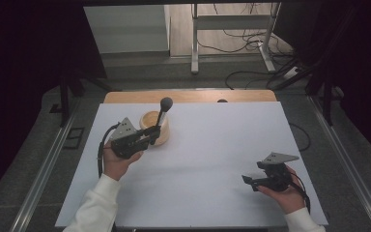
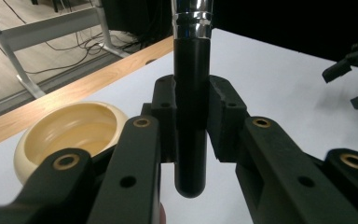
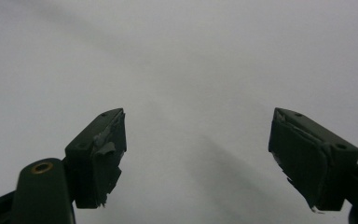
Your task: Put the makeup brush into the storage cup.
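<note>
Left claw (image 1: 153, 135) left of centre in the high view, pinching the black handle of a brush (image 1: 164, 110) held above a cream bowl (image 1: 150, 121), right claw (image 1: 249, 181) lower right, spread, nothing between, over the white surface (image 1: 212, 145)

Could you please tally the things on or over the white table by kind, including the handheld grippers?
Grippers: 2, the left gripper and the right gripper
Brushes: 1, the black-handled brush held in the left gripper
Bowls: 1, the cream bowl
Total: 4
</note>
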Motion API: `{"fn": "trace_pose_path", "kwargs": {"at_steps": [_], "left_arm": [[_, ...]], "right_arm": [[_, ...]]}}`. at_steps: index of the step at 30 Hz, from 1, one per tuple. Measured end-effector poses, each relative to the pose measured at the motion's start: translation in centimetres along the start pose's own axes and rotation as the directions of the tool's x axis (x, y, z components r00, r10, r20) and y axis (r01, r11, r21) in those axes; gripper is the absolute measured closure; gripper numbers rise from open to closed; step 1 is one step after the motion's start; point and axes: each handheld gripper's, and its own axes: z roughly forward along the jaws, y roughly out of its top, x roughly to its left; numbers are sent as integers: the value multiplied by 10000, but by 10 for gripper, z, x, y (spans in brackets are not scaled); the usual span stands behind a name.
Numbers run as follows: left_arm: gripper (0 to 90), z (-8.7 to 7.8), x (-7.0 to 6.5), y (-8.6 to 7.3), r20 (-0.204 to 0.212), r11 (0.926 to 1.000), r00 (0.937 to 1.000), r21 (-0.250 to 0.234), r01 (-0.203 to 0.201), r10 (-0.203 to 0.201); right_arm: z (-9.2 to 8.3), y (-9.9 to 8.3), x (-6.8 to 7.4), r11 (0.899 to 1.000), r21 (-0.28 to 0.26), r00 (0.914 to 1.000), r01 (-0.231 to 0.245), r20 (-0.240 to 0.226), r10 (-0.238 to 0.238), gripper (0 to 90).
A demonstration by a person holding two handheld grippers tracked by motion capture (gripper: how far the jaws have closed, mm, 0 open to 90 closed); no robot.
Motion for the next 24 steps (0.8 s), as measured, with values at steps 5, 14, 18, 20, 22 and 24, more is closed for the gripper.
{"fn": "trace_pose_path", "kwargs": {"at_steps": [5,14,18,20,22,24], "left_arm": [[748,3,4,3,-42,9999,10000,-56,86,-86],[748,7,8,12,-104,10000,9999,-70,40,-41],[748,8,12,18,-139,9999,9999,-100,32,-34],[748,9,14,20,-178,10000,9998,-93,31,-32],[748,10,15,20,-203,10000,9998,-62,39,-40],[748,11,17,21,-218,9999,9997,-94,99,-101]], "right_arm": [[1,0,0,10000,30,10000,32,-11,-32,197],[1,0,0,10000,46,10000,-6,-57,7,196],[2,-1,0,10000,68,10000,11,-62,-11,196],[2,-1,0,10000,71,10000,28,-61,-27,196],[2,-1,0,10000,79,10000,27,-69,-27,197],[2,-1,-1,10000,80,10000,22,-64,-21,196]]}}
